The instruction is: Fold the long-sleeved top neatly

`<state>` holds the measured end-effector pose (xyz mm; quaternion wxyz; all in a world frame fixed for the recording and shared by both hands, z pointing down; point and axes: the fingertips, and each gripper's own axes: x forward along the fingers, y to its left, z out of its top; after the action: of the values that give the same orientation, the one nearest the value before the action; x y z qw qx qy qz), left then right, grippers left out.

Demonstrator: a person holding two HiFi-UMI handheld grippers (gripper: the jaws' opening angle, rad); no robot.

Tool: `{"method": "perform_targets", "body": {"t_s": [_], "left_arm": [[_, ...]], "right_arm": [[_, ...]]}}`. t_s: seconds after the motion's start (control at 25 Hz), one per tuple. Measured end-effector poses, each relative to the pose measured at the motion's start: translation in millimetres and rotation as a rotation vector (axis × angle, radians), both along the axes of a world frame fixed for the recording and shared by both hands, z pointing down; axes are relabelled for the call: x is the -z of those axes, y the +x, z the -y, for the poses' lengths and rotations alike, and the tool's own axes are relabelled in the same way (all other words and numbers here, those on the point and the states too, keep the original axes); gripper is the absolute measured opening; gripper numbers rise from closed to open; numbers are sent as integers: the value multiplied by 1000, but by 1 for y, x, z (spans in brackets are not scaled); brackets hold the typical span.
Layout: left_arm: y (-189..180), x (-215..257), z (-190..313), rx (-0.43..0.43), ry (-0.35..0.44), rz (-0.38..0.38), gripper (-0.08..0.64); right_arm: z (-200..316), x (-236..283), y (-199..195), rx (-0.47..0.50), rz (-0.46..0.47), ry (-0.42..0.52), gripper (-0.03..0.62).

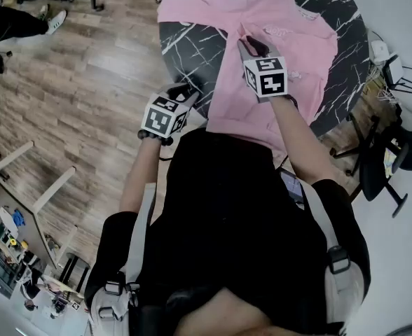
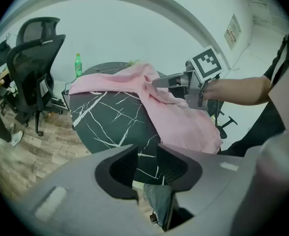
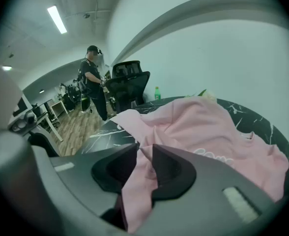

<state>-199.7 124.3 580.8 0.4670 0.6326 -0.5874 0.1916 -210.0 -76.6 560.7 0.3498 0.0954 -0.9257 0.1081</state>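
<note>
Head view has your left claw (image 1: 183, 92) nearest you, at the near-left edge of the round counter (image 1: 192, 37). It sits just beside the top (image 1: 297, 47) without touching it. In the left gripper view its jaws stand a narrow gap apart with nothing between them, only dark marble beyond.

The hem (image 1: 237, 121) hangs over the counter's near edge, right in front of you. From there the pink body runs away from you across the counter, so its long axis points from you toward the far side, print side up.

Your right claw (image 1: 246, 45) is over the middle of the top, on the body's left side. In the right gripper view a fold of pink cloth runs up through its jaws, which are pinched on it, and the cloth rises to the claw in a ridge.

Farther off, one sleeve (image 1: 185, 9) stretches to your left along the far part of the counter. Beyond it stand a green bottle (image 2: 77, 65) and a black chair (image 2: 34, 77).
</note>
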Motion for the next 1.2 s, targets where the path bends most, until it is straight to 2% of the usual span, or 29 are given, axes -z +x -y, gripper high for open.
{"method": "perform_targets", "body": {"t_s": [0.12,0.28,0.52,0.8,0.96,1.08,1.2], "left_arm": [[1,0,-3,2,-3,0,130],[5,2,-1,1,2,4,130],[30,15,33,-66,56,8,130],[99,33,106,-205,116,5,130],[141,37,145,-244,119,8,130],[173,39,172,-238,119,-7,130],[208,38,201,-225,118,-27,130]], "right_arm": [[-18,0,-2,58,10,-49,167],[-23,4,5,69,33,-54,172],[3,15,48,-11,59,-39,172],[82,20,156,-168,35,9,169],[140,18,213,-238,18,33,164],[188,21,235,-261,15,43,160],[226,21,243,-241,7,43,156]]}}
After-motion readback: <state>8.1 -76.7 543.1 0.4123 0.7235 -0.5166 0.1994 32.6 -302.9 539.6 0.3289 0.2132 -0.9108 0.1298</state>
